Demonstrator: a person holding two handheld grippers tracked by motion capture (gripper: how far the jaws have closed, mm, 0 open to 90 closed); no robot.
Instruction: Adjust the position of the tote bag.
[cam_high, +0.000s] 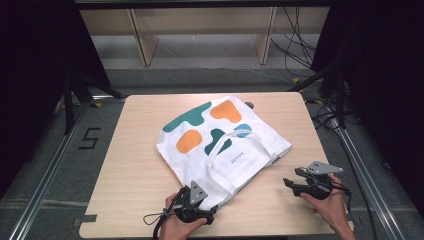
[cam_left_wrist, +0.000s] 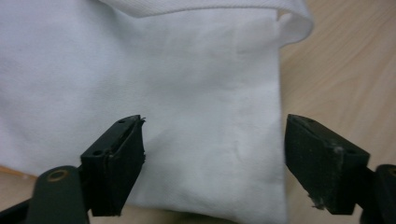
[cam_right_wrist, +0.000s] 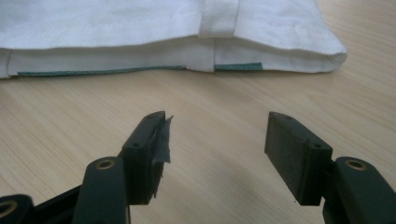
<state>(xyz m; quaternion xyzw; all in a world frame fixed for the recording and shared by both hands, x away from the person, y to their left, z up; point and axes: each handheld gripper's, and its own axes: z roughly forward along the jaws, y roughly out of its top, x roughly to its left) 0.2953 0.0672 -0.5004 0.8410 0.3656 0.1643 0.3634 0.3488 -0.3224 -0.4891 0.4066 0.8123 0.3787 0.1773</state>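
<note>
A: From here, can you read the word printed on the tote bag?

B: No, the letters are too small. Also the near corner of the bag is hidden under the left tongs.

A: In the left gripper view the cloth is cut off at the top and left edges.

B: Yes. And in the right gripper view the bag runs out past the top edge.

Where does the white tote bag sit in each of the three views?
High view: tote bag at the table's centre, its near corner by the left gripper.
Left gripper view: its white cloth spans the open jaws.
Right gripper view: its hemmed edge runs across the top.
Shared landmark: the light wooden table.
</note>
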